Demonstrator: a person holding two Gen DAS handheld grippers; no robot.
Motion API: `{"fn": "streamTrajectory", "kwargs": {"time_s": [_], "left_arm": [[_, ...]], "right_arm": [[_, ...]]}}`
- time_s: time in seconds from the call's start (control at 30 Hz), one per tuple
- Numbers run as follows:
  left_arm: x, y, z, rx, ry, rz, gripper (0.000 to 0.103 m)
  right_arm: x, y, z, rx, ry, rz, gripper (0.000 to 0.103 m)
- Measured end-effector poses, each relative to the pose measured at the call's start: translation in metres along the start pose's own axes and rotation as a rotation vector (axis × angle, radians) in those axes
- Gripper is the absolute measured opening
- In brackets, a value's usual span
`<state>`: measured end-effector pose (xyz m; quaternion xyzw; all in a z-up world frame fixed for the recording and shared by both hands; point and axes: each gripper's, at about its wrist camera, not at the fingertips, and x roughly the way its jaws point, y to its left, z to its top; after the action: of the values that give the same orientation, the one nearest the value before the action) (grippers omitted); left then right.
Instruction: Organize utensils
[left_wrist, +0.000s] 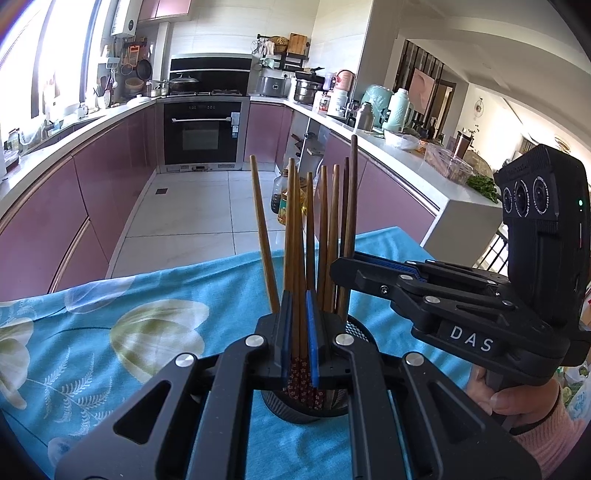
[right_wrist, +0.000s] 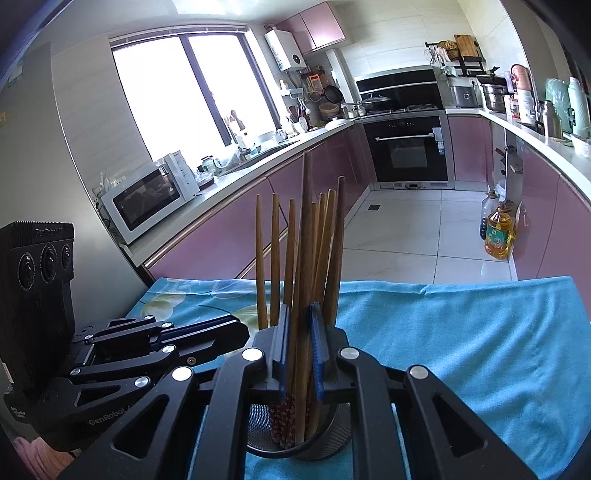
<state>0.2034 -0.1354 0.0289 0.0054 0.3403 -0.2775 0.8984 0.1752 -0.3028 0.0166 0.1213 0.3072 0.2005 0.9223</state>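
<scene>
A black mesh holder (left_wrist: 291, 410) stands on the blue flowered cloth (left_wrist: 110, 332) with several brown wooden chopsticks (left_wrist: 325, 229) upright in it, handles with a red pattern at the bottom. My left gripper (left_wrist: 297, 310) is above the holder, its blue pads shut on two chopsticks. My right gripper (left_wrist: 338, 267) comes in from the right at the dark, tallest chopsticks. In the right wrist view the right gripper (right_wrist: 299, 317) has chopsticks (right_wrist: 303, 229) between its pads with a little slack, so it is open. The left gripper (right_wrist: 240, 330) lies at the left, and the holder (right_wrist: 332, 435) is below.
The cloth (right_wrist: 461, 350) covers a table whose far edge drops to a tiled kitchen floor. Oil bottles (right_wrist: 498, 236) stand on the floor by pink cabinets. A hand in a pink sleeve (left_wrist: 517, 402) holds the right gripper's handle.
</scene>
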Motion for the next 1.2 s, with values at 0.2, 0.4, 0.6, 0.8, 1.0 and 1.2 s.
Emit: {"fn": "streamTrajectory", "kwargs": {"time_s": [0.2, 0.4, 0.6, 0.8, 1.0, 1.2], "left_arm": [[-0.009, 0.012, -0.013, -0.033, -0.033, 0.026, 0.04], [-0.035, 0.028, -0.035, -0.054, -0.116, 0.102, 0.076], [-0.069, 0.039, -0.065, -0.059, -0.209, 0.208, 0.098], [-0.101, 0.047, -0.09, -0.085, -0.287, 0.302, 0.098], [-0.124, 0.044, -0.112, -0.077, -0.341, 0.368, 0.098], [-0.137, 0.041, -0.123, -0.077, -0.365, 0.401, 0.098]], "right_arm": [[-0.017, -0.002, -0.009, -0.005, -0.027, -0.015, 0.031], [-0.039, 0.0, -0.027, -0.052, -0.067, -0.082, 0.06], [-0.046, 0.01, -0.058, -0.122, -0.099, -0.163, 0.096], [-0.051, 0.025, -0.078, -0.172, -0.158, -0.212, 0.096], [-0.062, 0.039, -0.091, -0.199, -0.229, -0.219, 0.096], [-0.07, 0.053, -0.103, -0.23, -0.28, -0.239, 0.096]]}}
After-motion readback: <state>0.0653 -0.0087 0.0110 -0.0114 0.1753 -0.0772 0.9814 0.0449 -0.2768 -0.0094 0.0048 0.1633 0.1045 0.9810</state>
